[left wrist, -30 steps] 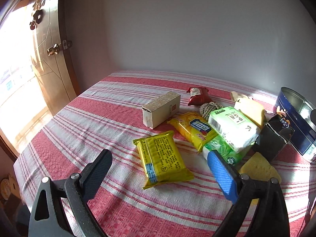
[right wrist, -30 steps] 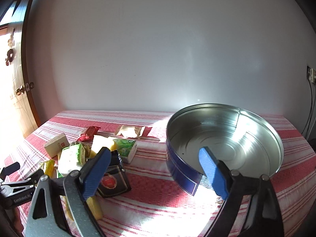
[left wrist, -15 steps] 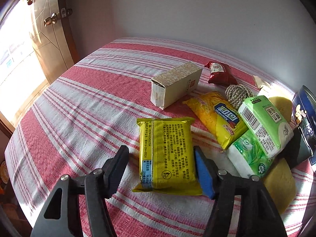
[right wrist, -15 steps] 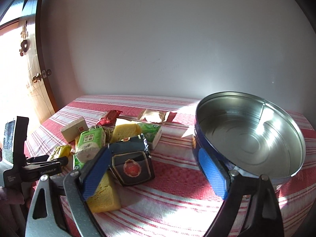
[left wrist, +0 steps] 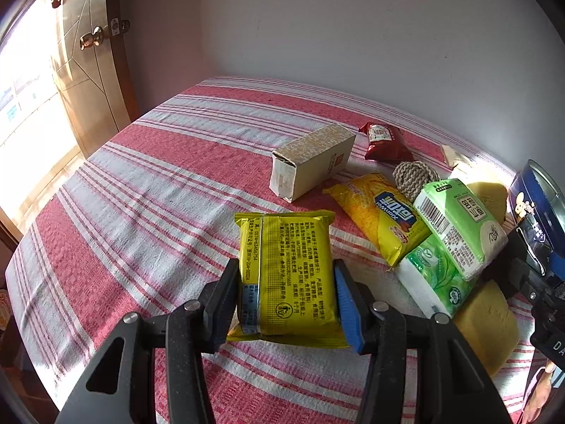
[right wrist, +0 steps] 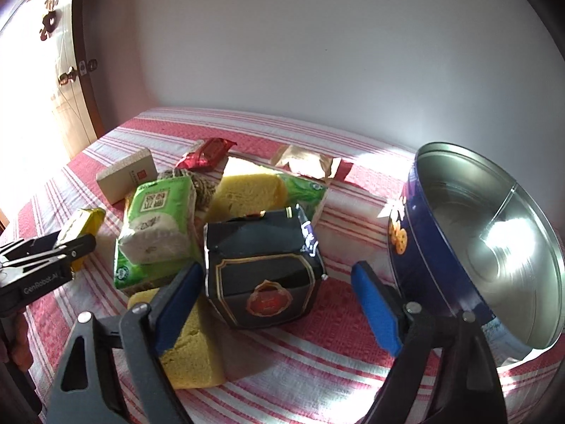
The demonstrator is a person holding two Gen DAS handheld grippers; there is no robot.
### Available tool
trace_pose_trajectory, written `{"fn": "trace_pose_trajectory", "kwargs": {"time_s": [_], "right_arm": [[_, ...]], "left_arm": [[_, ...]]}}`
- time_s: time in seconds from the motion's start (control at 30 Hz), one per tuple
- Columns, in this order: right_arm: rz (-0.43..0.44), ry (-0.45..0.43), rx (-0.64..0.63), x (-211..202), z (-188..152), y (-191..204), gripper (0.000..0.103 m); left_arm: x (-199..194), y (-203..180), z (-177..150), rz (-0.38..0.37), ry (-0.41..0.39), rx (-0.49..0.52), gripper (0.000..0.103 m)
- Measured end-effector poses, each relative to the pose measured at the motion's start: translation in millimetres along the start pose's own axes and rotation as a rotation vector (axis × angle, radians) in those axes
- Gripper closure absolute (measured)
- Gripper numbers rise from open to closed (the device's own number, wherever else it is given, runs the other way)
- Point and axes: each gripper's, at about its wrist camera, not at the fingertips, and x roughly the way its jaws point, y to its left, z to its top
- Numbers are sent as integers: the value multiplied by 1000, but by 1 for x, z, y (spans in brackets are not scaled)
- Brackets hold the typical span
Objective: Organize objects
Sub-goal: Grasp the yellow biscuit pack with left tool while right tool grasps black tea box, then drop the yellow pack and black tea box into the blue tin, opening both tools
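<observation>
My left gripper (left wrist: 286,300) is shut on a yellow snack packet (left wrist: 286,275) that lies on the striped cloth; the same packet shows in the right wrist view (right wrist: 83,224). My right gripper (right wrist: 279,304) is open, its jaws on either side of a black box (right wrist: 263,282) without touching it. A round blue tin (right wrist: 491,243) stands open at the right, empty inside. Green tissue packs (right wrist: 159,212) and yellow sponges (right wrist: 190,346) lie beside the box.
A beige carton (left wrist: 310,160), a red packet (left wrist: 383,141), a coil of rope (left wrist: 413,176), a yellow-blue snack bag (left wrist: 385,219) and a tan sachet (right wrist: 307,160) lie on the table (left wrist: 141,194). A wall stands behind, a wooden door (left wrist: 81,70) at the left.
My left gripper moved down onto the yellow packet and closed on it. My right gripper moved left from the tin to straddle the black box, still open.
</observation>
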Motion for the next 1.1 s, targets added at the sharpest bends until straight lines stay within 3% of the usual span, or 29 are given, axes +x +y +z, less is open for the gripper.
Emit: {"fn": "trace_pose_trajectory", "kwargs": {"time_s": [0.03, 0.07, 0.2, 0.37, 0.53, 0.63, 0.87, 1.1], "right_arm": [[-4, 20, -5, 5, -1, 1, 38], [3, 38, -6, 8, -2, 0, 45], [40, -31, 23, -10, -3, -8, 44], [111, -226, 72, -58, 0, -23, 44], [72, -372, 134, -97, -5, -56, 44], [-57, -433, 154, -114, -10, -81, 44], [-238, -391, 253, -117, -27, -163, 44], [-366, -284, 243, -97, -32, -205, 44]], "left_arm": [[-3, 1, 0, -2, -6, -3, 50], [-5, 1, 0, 0, -13, -2, 50], [-18, -3, 1, 3, -58, 8, 50], [-44, -26, 7, -37, -171, 44, 50], [-72, -69, 12, -114, -292, 128, 50], [-82, -104, 13, -168, -346, 188, 50], [-84, -191, 11, -318, -366, 289, 50], [-73, -271, 10, -424, -308, 367, 50]]}}
